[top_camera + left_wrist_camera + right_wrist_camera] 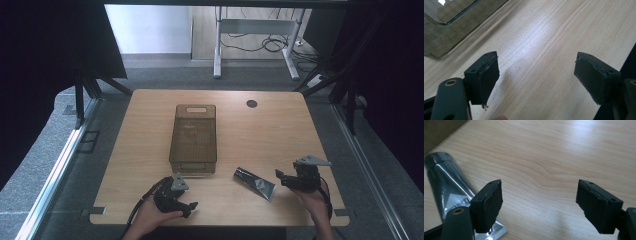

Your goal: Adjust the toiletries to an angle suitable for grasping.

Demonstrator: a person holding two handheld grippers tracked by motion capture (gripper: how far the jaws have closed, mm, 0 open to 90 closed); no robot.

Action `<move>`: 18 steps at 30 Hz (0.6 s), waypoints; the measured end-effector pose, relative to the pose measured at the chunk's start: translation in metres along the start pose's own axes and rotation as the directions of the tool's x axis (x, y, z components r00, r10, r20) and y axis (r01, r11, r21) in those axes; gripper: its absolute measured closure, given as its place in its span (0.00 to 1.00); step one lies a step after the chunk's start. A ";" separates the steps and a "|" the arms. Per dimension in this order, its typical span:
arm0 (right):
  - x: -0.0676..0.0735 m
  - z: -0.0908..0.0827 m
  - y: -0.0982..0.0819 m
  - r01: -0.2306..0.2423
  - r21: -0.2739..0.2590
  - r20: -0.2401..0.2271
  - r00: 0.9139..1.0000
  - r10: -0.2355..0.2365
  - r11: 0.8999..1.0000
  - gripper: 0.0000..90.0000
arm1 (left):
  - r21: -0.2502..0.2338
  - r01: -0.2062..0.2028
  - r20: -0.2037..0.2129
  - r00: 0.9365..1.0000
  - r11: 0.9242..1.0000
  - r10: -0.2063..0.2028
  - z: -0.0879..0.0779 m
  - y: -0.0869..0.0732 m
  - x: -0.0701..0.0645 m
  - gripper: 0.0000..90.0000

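the dark tube (255, 182) lies flat near the front edge of the surface (250, 135), toward the front right corner, slanted with its cap end pointing at the smoky plastic bin (194, 137) and its crimped end toward the right tool (281, 178). that tool sits just beside the crimped end with its jaws wide apart and nothing between them, probably lined up for a grab. in the right gripper view the tube (447, 187) passes behind one pad, not gripped. the left tool (190, 207) rests low at the front edge, below the bin's near end, jaws also apart and empty over bare wood, seemingly waiting. the bin stands lengthwise mid-surface, likely the tube's destination.
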State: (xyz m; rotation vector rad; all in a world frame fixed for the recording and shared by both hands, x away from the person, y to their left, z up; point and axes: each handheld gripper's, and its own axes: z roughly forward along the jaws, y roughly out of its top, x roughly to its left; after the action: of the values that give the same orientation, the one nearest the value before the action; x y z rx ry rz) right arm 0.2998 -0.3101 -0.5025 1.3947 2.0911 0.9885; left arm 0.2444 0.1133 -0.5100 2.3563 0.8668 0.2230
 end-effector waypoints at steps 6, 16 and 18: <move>0.001 -0.007 0.003 0.011 -0.011 0.016 1.000 -0.011 1.000 0.28 | 0.005 -0.003 0.001 1.000 1.000 0.003 0.002 0.000 0.001 0.22; 0.003 -0.015 0.005 0.001 -0.001 -0.011 1.000 -0.001 1.000 0.37 | -0.007 -0.023 -0.017 1.000 1.000 0.022 -0.003 0.003 -0.005 0.23; 0.002 -0.020 0.006 0.001 -0.009 -0.026 1.000 -0.001 1.000 0.42 | -0.017 -0.022 -0.019 1.000 1.000 0.022 -0.004 0.003 -0.005 0.23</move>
State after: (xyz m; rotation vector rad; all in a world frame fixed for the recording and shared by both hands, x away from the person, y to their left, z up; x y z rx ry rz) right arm 0.2888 -0.3133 -0.4843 1.3829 2.1036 1.0198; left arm 0.2407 0.1097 -0.5047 2.3524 0.8449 0.2604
